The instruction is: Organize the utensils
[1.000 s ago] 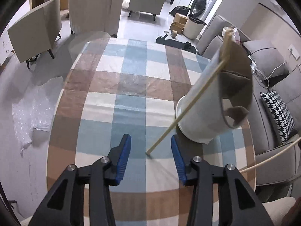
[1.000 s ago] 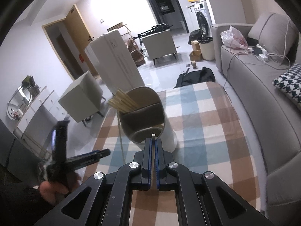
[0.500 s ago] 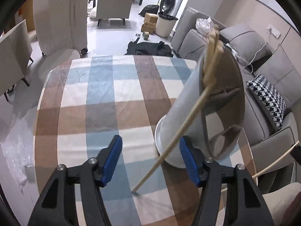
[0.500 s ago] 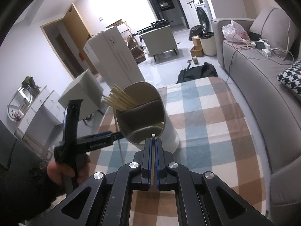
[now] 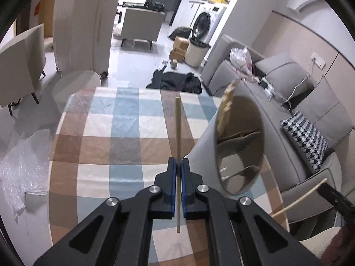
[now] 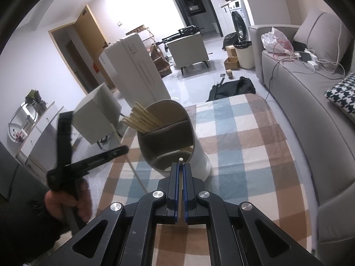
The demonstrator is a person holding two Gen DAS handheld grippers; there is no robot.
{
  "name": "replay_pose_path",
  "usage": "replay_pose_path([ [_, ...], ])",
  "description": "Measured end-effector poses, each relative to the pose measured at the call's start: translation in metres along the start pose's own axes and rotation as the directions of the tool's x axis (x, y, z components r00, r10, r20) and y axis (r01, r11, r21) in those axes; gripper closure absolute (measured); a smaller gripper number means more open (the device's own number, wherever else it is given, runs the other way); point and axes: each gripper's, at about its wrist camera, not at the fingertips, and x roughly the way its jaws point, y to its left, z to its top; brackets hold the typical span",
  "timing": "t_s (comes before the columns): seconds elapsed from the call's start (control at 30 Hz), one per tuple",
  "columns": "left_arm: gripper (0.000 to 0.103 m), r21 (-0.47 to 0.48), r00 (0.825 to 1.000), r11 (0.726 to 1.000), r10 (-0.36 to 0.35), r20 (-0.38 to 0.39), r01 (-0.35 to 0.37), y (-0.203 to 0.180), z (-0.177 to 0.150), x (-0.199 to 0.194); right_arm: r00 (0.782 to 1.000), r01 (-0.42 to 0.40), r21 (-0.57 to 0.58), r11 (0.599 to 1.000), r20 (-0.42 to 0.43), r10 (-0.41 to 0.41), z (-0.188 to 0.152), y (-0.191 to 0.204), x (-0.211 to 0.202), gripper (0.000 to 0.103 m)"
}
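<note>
Left gripper (image 5: 178, 166) clamps a chopstick (image 5: 178, 130) w/ right gripper (image 6: 181, 168) pinching another chopstick (image 6: 180, 160); holder (image 6: 175, 139) near table's (image 6: 255, 137) left edge.

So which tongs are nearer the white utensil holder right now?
Right, though only narrowly. The right tongs, shut on a chopstick, sit just before the utensil holder's mouth. The left tongs, gripping another chopstick, are beside its outer wall.
</note>
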Motion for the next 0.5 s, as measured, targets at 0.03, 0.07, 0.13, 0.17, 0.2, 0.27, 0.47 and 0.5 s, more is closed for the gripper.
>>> replay_pose_path([
  [0.03, 0.103, -0.003, 1.0, 1.0, 0.0, 0.012, 0.0, -0.001, 0.002, -0.005, 1.0, 0.0, 0.001, 1.0, 0.001, 0.0, 0.001, 0.0, 0.0, 0.1],
  [0.07, 0.103, -0.008, 1.0, 1.0, -0.004, 0.024, 0.004, -0.002, 0.003, -0.01, 1.0, -0.004, 0.005, 1.0, 0.004, 0.004, 0.003, 0.001, -0.002, 0.1],
  [0.13, 0.103, -0.013, 0.998, 1.0, -0.017, 0.058, 0.018, -0.006, 0.007, -0.026, 1.0, -0.006, 0.004, 1.0, 0.018, 0.006, 0.008, 0.003, -0.007, 0.1],
  [0.17, 0.103, -0.016, 0.997, 0.999, -0.028, 0.079, 0.029, -0.01, 0.01, -0.037, 1.0, -0.011, -0.002, 1.0, 0.03, 0.011, 0.012, 0.006, -0.011, 0.101],
  [0.2, 0.103, -0.017, 0.995, 0.999, -0.034, 0.097, 0.036, -0.012, 0.013, -0.044, 0.999, -0.017, -0.008, 1.0, 0.04, 0.017, 0.016, 0.008, -0.015, 0.101],
  [0.27, 0.103, -0.015, 0.988, 0.998, -0.057, 0.143, 0.06, -0.021, 0.022, -0.062, 0.997, -0.028, -0.037, 0.999, 0.064, 0.03, 0.028, 0.015, -0.024, 0.101],
  [0.47, 0.103, -0.001, 0.956, 0.995, -0.094, 0.277, 0.098, -0.044, 0.061, -0.088, 0.99, -0.047, -0.105, 0.993, 0.126, 0.06, 0.082, 0.033, -0.048, 0.101],
  [0.5, 0.103, -0.003, 0.947, 0.995, -0.093, 0.308, 0.099, -0.049, 0.071, -0.09, 0.989, -0.047, -0.118, 0.992, 0.133, 0.062, 0.092, 0.036, -0.05, 0.101],
])
